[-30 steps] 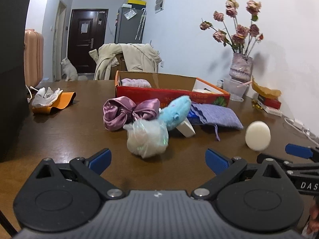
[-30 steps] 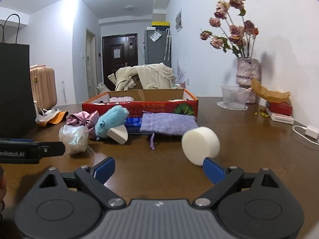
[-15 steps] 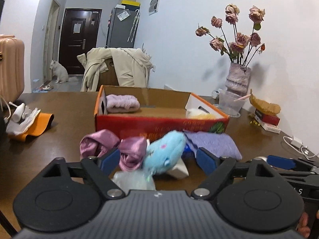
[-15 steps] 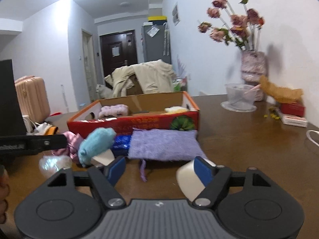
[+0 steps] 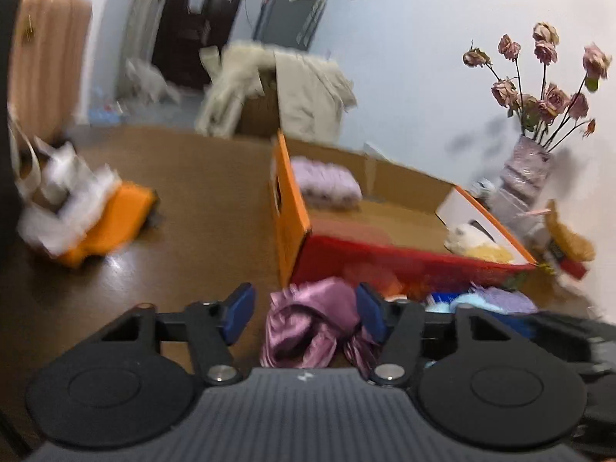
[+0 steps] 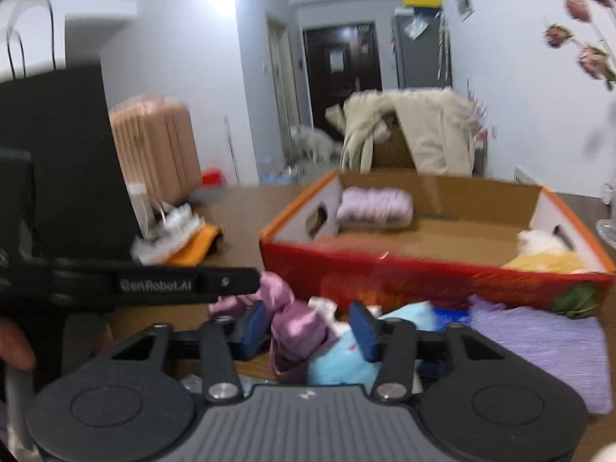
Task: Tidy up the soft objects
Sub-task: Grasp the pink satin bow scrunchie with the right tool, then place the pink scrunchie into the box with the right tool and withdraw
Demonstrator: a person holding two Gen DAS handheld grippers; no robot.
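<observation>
A pink satin bow (image 5: 308, 323) lies on the brown table in front of the red cardboard box (image 5: 385, 265). My left gripper (image 5: 306, 315) has its closing jaws around one loop of the bow, with a gap still showing at the left pad. My right gripper (image 6: 308, 329) is closing around the bow's other loop (image 6: 300, 331), and its pads do not visibly press it. A blue plush (image 6: 346, 354) lies against the right finger. The box (image 6: 423, 269) holds a lilac roll (image 6: 373, 208) and a yellow-white soft piece (image 6: 546, 254). The left gripper's side (image 6: 154, 285) crosses the right wrist view.
A lilac pouch (image 6: 539, 346) lies right of the plush. An orange holder with white tissue (image 5: 96, 215) sits at the table's left, beside a black bag (image 6: 57, 161). A vase of roses (image 5: 527, 177) stands at the right wall. Behind the table are a coat-draped chair (image 6: 408, 131) and a pink suitcase (image 6: 154, 146).
Both grippers have moved forward and left to the satin bow, and their jaws have narrowed around it. The white sponge and the shiny bundle have dropped out of view.
</observation>
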